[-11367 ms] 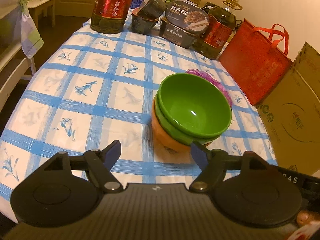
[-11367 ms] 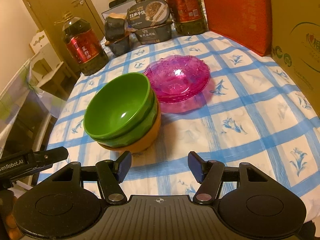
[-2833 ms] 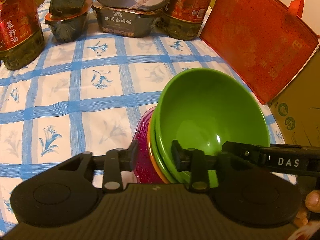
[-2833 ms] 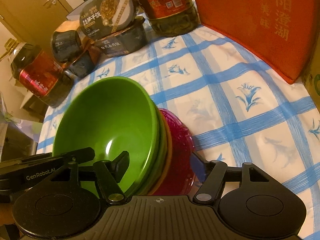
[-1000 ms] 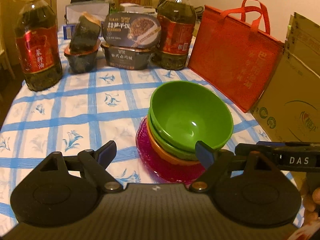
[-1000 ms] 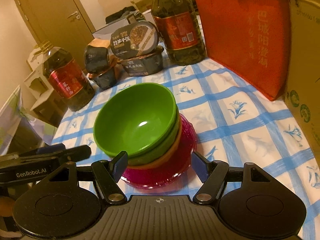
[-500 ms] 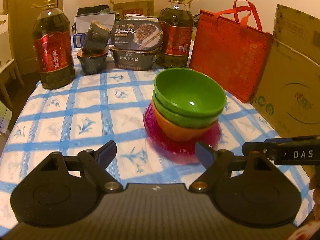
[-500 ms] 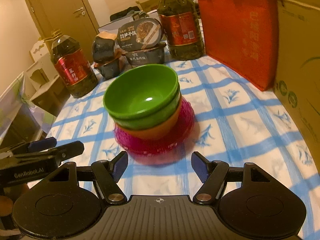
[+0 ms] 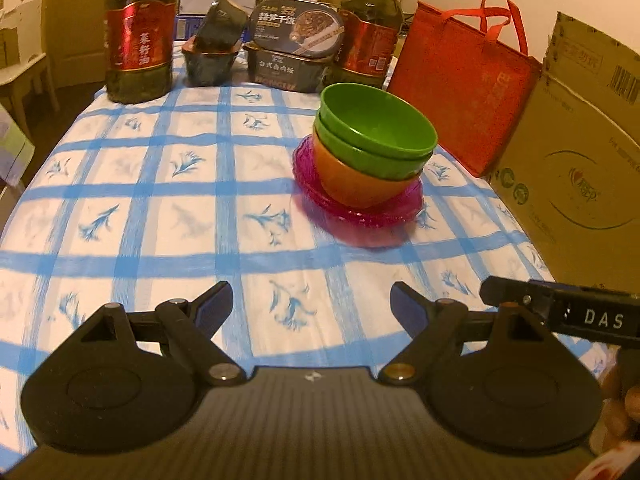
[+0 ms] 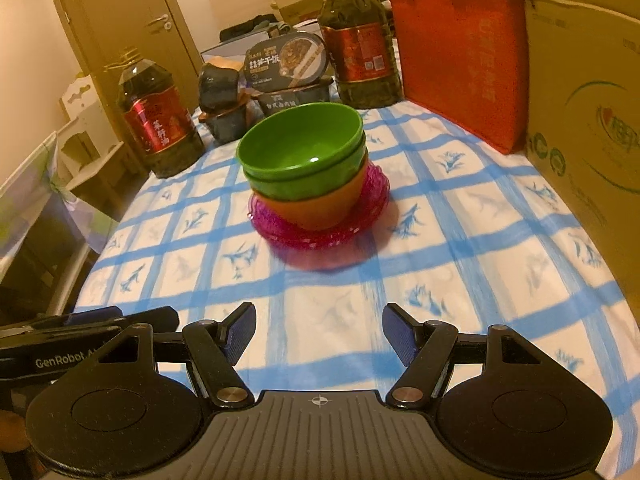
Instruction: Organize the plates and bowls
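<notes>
Two green bowls point(image 9: 376, 136) sit nested in an orange bowl point(image 9: 352, 184), and the stack stands on pink glass plates point(image 9: 360, 212) on the blue-checked tablecloth point(image 9: 160, 200). The same stack shows in the right wrist view: green bowls point(image 10: 300, 148), orange bowl point(image 10: 320, 208), pink plates point(image 10: 320, 236). My left gripper point(image 9: 310, 306) is open and empty, well short of the stack. My right gripper point(image 10: 318, 330) is open and empty, also short of it.
At the table's back stand two oil bottles point(image 9: 138, 36) point(image 9: 370, 32) and stacked food boxes point(image 9: 292, 52). A red bag point(image 9: 460, 96) and a cardboard box point(image 9: 576, 160) line the right side. The right gripper's body point(image 9: 560, 312) shows at lower right.
Both grippers let go of the bowl stack after setting it on the pink plates. They have drawn back toward the table's near edge and stand open.
</notes>
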Demonstrator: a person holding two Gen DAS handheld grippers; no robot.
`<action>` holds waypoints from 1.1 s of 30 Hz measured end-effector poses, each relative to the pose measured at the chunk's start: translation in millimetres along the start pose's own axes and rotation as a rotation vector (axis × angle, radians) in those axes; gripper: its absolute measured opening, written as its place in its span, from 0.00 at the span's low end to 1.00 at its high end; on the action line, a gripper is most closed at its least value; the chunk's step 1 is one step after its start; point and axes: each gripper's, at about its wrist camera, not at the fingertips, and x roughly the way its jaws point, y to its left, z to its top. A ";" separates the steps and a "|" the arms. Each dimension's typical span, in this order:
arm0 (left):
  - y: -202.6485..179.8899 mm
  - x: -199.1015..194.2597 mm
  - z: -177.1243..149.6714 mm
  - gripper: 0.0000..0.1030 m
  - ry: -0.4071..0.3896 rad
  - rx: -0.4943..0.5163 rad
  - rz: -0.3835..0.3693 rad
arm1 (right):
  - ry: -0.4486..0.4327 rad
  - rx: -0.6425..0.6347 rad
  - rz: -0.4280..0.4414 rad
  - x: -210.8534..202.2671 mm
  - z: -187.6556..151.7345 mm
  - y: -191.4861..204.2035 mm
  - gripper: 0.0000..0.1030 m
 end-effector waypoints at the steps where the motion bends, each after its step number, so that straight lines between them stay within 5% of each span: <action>1: 0.9 -3.2 -1.9 0.82 -0.002 -0.003 0.001 | 0.002 0.004 -0.004 -2.4 -2.7 -0.4 0.68; 33: -25.4 -101.6 -73.2 0.88 -0.017 0.020 0.051 | -0.016 -0.086 -0.049 -98.7 -72.8 28.9 0.68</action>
